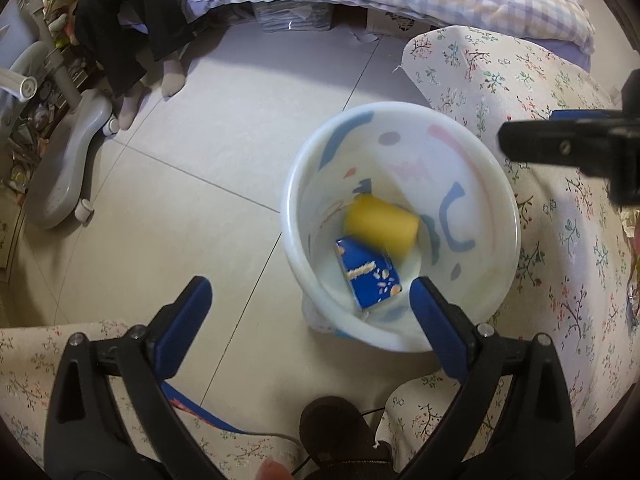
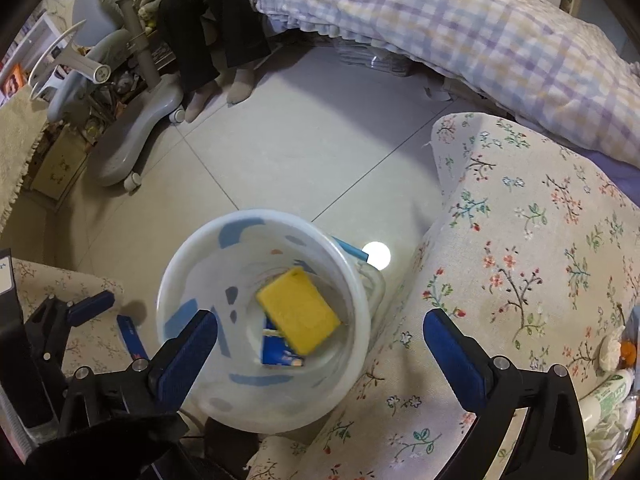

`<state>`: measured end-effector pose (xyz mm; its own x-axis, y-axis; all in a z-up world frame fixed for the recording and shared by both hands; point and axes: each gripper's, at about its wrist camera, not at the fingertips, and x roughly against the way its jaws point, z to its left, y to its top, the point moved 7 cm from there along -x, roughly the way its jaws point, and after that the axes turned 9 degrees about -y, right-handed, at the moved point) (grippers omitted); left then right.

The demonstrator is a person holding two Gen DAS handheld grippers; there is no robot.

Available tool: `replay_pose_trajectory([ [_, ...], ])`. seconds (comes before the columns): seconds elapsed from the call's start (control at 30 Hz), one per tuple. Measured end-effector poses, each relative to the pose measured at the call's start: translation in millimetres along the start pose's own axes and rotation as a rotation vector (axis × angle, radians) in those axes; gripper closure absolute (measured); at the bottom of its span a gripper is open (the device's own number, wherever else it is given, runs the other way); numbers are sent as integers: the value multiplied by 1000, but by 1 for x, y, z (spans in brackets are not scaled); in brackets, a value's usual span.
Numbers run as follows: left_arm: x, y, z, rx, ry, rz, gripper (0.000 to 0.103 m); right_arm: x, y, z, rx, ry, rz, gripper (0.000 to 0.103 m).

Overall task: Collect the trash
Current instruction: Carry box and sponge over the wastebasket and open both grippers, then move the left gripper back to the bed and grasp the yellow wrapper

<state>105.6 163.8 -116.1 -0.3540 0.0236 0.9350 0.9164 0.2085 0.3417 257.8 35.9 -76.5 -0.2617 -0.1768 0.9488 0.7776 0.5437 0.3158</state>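
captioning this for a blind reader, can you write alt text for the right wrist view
A white bin on a tiled floor holds a yellow box lying on a blue carton. The open, empty right hand-held gripper hangs above it, beside a flowered cover.

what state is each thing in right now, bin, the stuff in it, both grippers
white bin: upright on the floor, no lid, open top
yellow block: inside the bin, partly on top of the blue box
blue box: lying at the bottom of the bin
left gripper: open, nothing between the fingers
right gripper: open, empty, above the bin
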Motion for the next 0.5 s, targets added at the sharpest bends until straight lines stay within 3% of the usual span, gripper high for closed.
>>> replay_pose_trajectory([
  [0.2, 11, -11, -18, 24, -28, 21, 2, 23, -18, -23, -17, -32, -12, 0],
  [0.5, 31, -29, -94, -113, -68, 57, 1, 84, -81, -89, 25, -145, -14, 0],
])
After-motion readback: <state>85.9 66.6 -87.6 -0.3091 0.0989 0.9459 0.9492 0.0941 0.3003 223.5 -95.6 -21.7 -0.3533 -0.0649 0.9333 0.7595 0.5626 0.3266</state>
